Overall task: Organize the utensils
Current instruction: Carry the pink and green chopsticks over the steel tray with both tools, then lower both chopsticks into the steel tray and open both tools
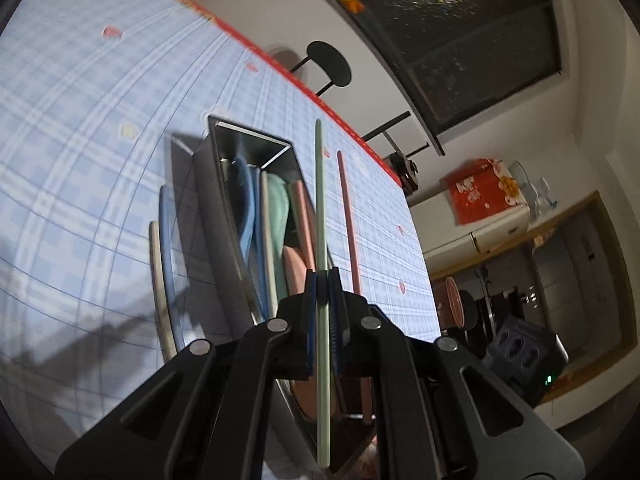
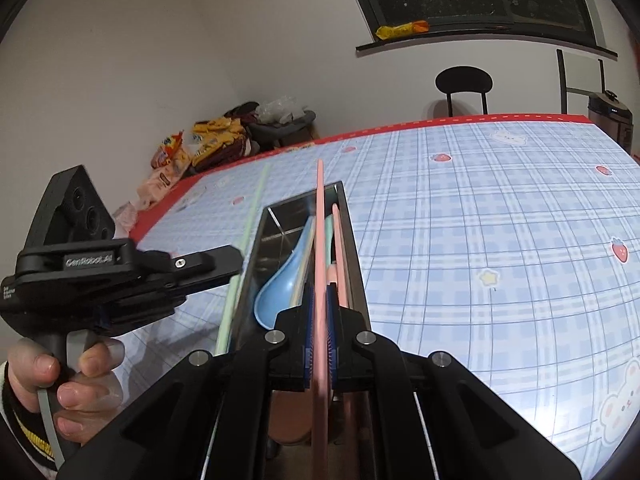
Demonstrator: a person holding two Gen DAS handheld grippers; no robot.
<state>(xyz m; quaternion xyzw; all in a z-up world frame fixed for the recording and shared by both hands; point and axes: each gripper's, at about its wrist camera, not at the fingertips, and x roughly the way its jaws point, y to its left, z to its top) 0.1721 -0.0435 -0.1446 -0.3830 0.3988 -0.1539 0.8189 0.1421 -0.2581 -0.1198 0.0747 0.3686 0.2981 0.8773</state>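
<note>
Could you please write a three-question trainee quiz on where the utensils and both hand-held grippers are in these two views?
1. True or false: the left hand-held gripper is empty.
2. What colour chopstick does the right hand-held gripper hold? A green, B pink, C blue.
3. Fill in: the blue spoon lies inside the ____.

Key:
1. False; it is shut on the green chopstick.
2. B, the pink chopstick.
3. The metal tray, on the checked tablecloth.
</note>
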